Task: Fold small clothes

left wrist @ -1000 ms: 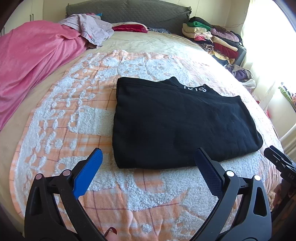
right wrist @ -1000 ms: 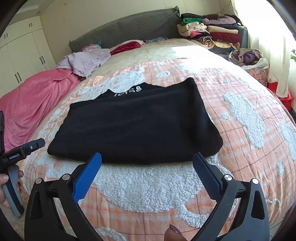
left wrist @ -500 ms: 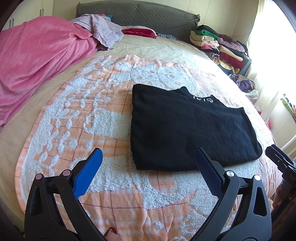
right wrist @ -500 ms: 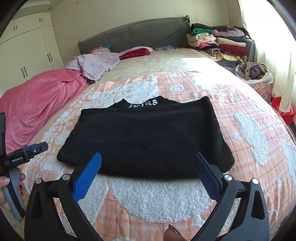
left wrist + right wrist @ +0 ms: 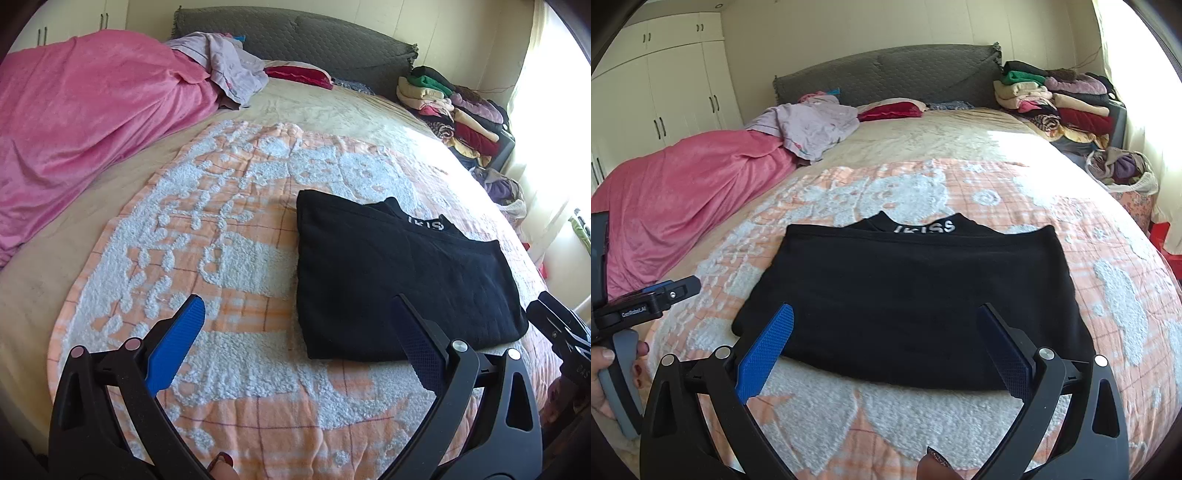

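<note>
I see the black garment (image 5: 399,280) lying folded into a flat rectangle on the orange-and-white blanket (image 5: 240,236) that covers the near part of the bed (image 5: 945,136), its collar with white lettering at the far edge. My left claw (image 5: 297,334) hangs above the blanket with its blue pads spread wide and nothing between them; the garment's near left corner sits just ahead of its right finger. My right claw (image 5: 885,336) is also spread wide and empty, hovering over the garment's near edge, which runs across between its two fingers. In the right wrist view I can see the left hand (image 5: 605,373) gripping the grey handle of the other tool at the frame's left edge. A pink blanket (image 5: 81,122) is heaped along the left side of the bed, a pale lilac garment (image 5: 812,125) lies near the grey headboard (image 5: 886,74), and a stack of folded clothes (image 5: 1056,103) stands at the far right.
</note>
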A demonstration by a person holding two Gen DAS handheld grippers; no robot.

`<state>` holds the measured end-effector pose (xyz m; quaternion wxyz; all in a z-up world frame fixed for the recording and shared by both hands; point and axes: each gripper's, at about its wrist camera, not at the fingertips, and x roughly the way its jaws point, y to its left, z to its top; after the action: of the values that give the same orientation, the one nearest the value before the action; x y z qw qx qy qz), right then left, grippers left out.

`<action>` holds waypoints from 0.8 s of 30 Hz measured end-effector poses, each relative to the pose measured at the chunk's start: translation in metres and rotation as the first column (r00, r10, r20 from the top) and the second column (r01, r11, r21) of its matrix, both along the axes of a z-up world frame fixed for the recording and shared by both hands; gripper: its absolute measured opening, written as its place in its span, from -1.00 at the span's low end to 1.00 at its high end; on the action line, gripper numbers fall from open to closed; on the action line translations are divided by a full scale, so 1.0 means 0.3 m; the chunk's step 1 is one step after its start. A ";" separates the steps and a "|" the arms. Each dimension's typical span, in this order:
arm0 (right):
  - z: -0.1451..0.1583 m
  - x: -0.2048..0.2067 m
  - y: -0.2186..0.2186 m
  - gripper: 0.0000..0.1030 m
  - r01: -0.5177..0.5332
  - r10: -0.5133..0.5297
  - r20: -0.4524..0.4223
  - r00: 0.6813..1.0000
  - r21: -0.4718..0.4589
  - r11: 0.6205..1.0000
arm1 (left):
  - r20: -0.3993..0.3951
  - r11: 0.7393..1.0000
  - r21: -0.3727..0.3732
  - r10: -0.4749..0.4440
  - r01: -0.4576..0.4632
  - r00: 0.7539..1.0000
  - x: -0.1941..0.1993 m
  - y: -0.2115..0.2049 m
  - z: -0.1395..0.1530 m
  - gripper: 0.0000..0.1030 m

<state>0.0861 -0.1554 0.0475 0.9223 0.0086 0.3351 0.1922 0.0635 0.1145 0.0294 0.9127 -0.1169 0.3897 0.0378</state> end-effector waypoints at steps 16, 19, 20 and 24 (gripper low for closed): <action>-0.008 0.025 0.206 0.91 -0.111 0.111 0.001 0.994 -0.039 0.993 | 0.012 0.999 0.023 0.042 -0.043 0.999 0.105 0.072 0.029 0.81; -0.028 0.030 0.240 0.91 -0.129 0.129 -0.014 0.992 -0.047 0.990 | 0.005 0.999 0.037 0.036 -0.036 0.999 0.131 0.075 0.022 0.81; -0.034 0.028 0.248 0.91 -0.135 0.135 -0.017 0.991 -0.050 0.990 | 0.002 0.999 0.041 0.034 -0.034 0.999 0.139 0.075 0.019 0.81; -0.064 0.025 0.288 0.91 -0.157 0.156 -0.025 0.987 -0.079 0.984 | -0.011 0.998 0.051 0.027 -0.027 1.000 0.175 0.074 0.005 0.81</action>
<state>0.0937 -0.0691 0.0284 0.9008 -0.0532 0.3509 0.2502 0.1160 0.1368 0.0310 0.9124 -0.0987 0.3926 0.0606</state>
